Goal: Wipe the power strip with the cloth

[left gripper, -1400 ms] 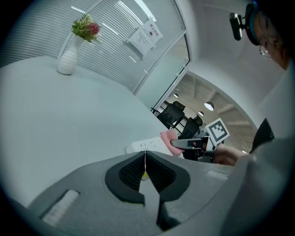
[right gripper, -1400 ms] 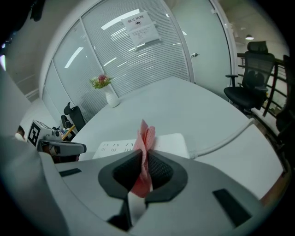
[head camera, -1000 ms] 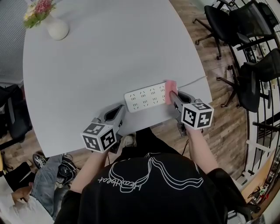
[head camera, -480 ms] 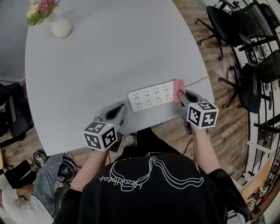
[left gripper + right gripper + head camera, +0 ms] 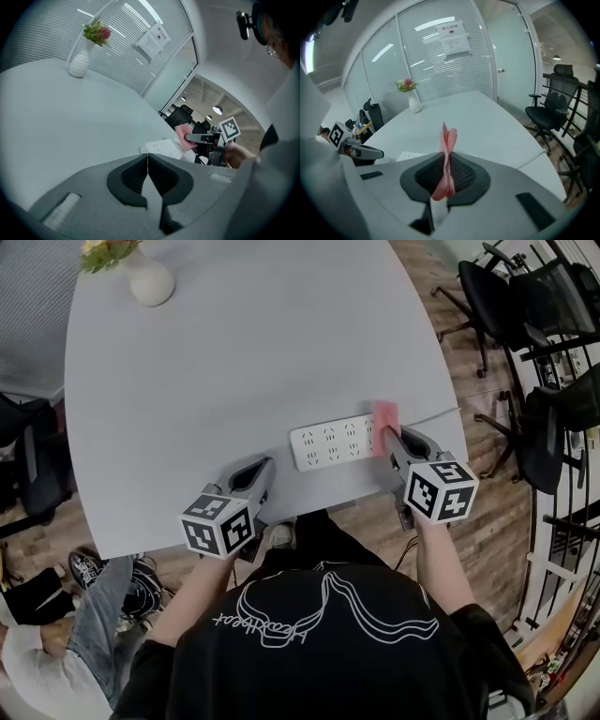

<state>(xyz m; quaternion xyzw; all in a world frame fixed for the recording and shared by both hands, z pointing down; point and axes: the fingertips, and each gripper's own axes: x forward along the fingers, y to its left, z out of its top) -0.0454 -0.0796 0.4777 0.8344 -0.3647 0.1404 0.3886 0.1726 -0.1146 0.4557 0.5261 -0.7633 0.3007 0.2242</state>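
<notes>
Pale grey table (image 5: 234, 362) across most of the head view; wood floor (image 5: 487, 512) and black office chairs (image 5: 511, 296) along the right edge, white vase (image 5: 150, 282) at upper left.

Just right of centre, near the table's lower edge: white power strip (image 5: 333, 442), lying flat, with a thin cable (image 5: 433, 415) leading off its right end toward the table edge.

At that right end, touching it: pink cloth (image 5: 385, 415), pinched in the right gripper (image 5: 386, 432). Jaws clamped on the folded fabric, with a tuft standing out past the tips in the right gripper view.

Lower left of the strip and apart from it: left gripper (image 5: 260, 472), jaws pressed together with nothing between them. Near the table's lower edge, resting or hovering, cannot tell which; not steadying the strip.

Judged from this:
- Wiping under way, with the cloth at the cable end of the strip.
- Cannot tell which parts of the socket face are done; no dirt or streaks visible either way.
- Likely left: passes along the socket face toward the left end, perhaps the sides too.
- Worth minding: strip free to slide, nothing pinning it.
</notes>
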